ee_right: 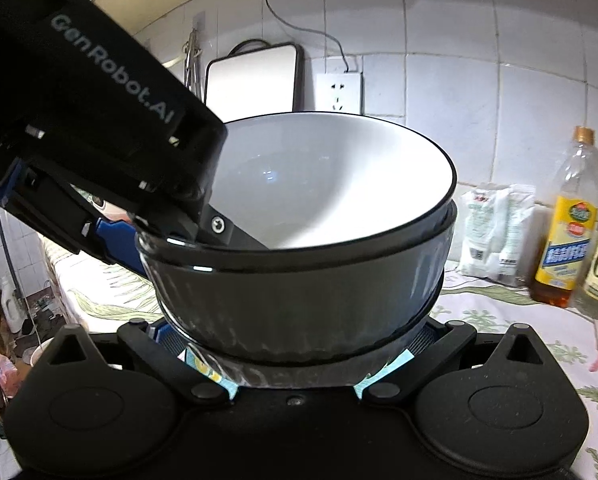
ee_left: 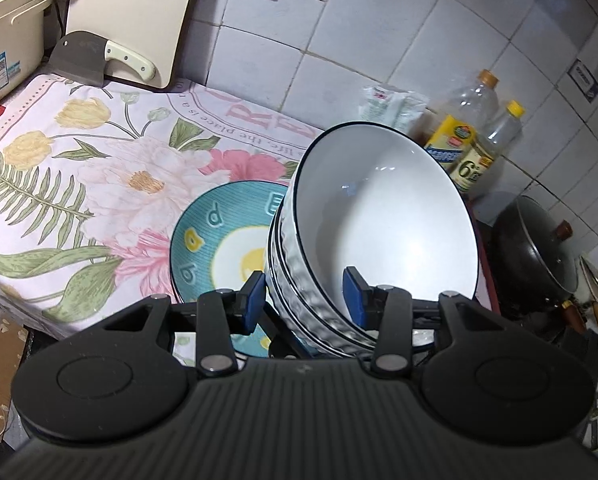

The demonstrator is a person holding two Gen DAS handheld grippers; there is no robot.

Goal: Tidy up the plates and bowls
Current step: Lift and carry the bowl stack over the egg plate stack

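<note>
White nested bowls (ee_left: 383, 216), ribbed on the outside and rimmed in a dark line, fill the foreground of both wrist views. Left gripper (ee_left: 305, 294): its blue pads (ee_left: 255, 296) straddle the near wall of the stack, one outside and one inside, clamped on the rim. Right gripper (ee_right: 295, 344): the stack sits between its fingers, whose tips are hidden beneath the bowls (whether they press on the stack or on the plate below cannot be told). The left gripper's black body enters the right view from upper left and reaches over the bowls' rim. Teal plate (ee_left: 219, 240), with a yellow centre, lies directly under the bowls; its edge shows beside the right gripper's fingers. Floral cloth (ee_left: 99, 184) covers the counter behind. Farther back: cleaver (ee_left: 95, 60), cutting board (ee_left: 139, 12), oil bottles (ee_left: 465, 128), and a lidded black wok (ee_left: 539, 252) against the tiled wall (ee_left: 419, 40).
</note>
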